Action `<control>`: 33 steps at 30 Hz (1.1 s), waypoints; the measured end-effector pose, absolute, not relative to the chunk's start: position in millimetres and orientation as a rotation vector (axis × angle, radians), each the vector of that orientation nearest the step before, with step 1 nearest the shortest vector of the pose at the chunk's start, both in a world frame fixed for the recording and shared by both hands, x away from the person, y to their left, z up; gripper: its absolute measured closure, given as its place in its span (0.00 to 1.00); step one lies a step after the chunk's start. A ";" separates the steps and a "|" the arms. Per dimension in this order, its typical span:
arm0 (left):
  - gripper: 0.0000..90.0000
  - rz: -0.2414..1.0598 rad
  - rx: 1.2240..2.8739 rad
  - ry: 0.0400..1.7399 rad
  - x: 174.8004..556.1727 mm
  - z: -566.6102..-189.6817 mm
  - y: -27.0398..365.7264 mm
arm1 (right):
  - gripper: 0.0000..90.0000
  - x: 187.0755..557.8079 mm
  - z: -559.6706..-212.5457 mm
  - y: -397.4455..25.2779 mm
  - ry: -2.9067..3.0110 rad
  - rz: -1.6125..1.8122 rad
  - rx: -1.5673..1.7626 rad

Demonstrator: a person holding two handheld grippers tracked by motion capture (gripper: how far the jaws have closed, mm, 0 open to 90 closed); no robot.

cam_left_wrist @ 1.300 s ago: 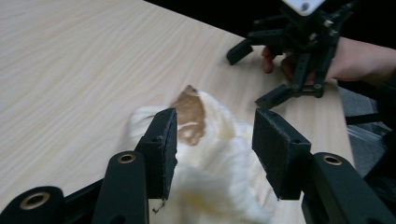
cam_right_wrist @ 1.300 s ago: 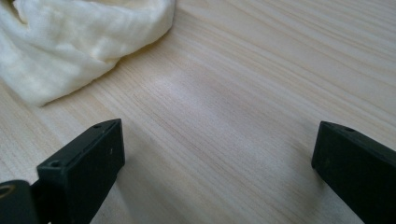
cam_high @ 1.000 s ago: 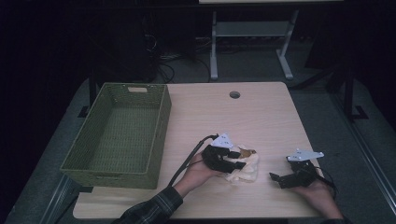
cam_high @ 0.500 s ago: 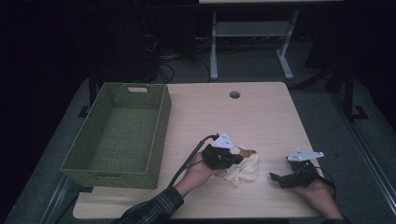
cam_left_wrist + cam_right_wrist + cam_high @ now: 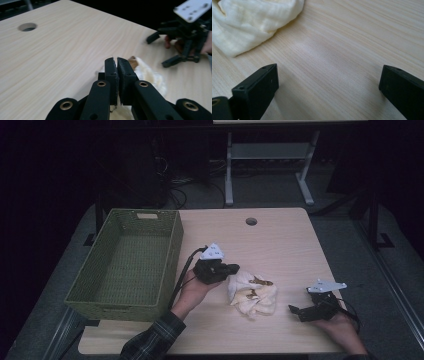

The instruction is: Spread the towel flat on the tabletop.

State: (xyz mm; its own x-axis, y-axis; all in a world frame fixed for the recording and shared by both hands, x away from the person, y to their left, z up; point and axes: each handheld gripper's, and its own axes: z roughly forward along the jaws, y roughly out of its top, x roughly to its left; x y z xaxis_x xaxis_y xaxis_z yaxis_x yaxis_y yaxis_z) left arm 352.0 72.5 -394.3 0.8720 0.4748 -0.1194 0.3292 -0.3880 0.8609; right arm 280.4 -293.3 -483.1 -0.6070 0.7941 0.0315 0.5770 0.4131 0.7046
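Note:
A crumpled cream cloth [image 5: 253,296] with brown marks lies on the wooden table [image 5: 280,245], between the two grippers. My left gripper [image 5: 234,268] sits at the cloth's left edge. In the left gripper view its jaws [image 5: 116,61] are pressed together, with a sliver of cloth [image 5: 150,75] showing between and below them. My right gripper [image 5: 299,312] rests open on the table to the right of the cloth, a short gap away. In the right gripper view its jaws [image 5: 327,80] stand wide apart over bare wood, with the cloth [image 5: 249,25] at upper left.
A green woven basket [image 5: 172,255] stands at the table's left side, close to my left forearm. A round cable hole [image 5: 251,221] is near the table's far edge. The right gripper [image 5: 157,52] appears farther off in the left gripper view.
My left gripper has drawn back to the left and slightly away from me, and the cloth's left edge has shifted with it. The right gripper has stayed put.

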 end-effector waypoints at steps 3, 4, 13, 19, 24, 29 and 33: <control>0.96 0.195 2.008 0.618 355.9 -395.5 77.0 | 0.02 280.7 -483.1 -293.4 2.367 0.999 1.184; 0.96 0.207 2.009 0.639 357.7 -396.4 78.8 | 0.02 280.6 -483.1 -293.4 2.368 0.999 1.185; 0.77 0.305 1.996 0.809 367.2 -405.3 94.4 | 0.02 280.7 -483.1 -293.4 2.369 0.998 1.184; 0.65 0.260 1.979 0.748 354.6 -397.6 92.6 | 0.07 280.0 -482.4 -293.4 2.366 0.997 1.191; 0.65 0.164 2.022 0.666 333.5 -404.2 79.2 | 0.26 275.0 -470.3 -291.8 2.354 1.050 1.172; 0.66 0.118 2.055 0.590 321.1 -410.8 63.4 | 0.35 275.4 -460.0 -284.1 2.358 1.122 1.137; 0.66 0.085 2.083 0.534 315.2 -418.6 48.6 | 0.42 280.4 -452.5 -274.0 2.369 1.182 1.113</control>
State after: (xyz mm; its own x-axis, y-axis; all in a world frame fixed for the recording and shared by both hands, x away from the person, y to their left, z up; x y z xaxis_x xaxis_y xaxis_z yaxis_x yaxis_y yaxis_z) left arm 315.2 48.6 -418.6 0.9020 0.4056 -0.1479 0.3392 -0.4540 0.8239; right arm 280.4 -274.0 -452.5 -0.6692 0.7372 0.0935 0.5180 0.3726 0.7700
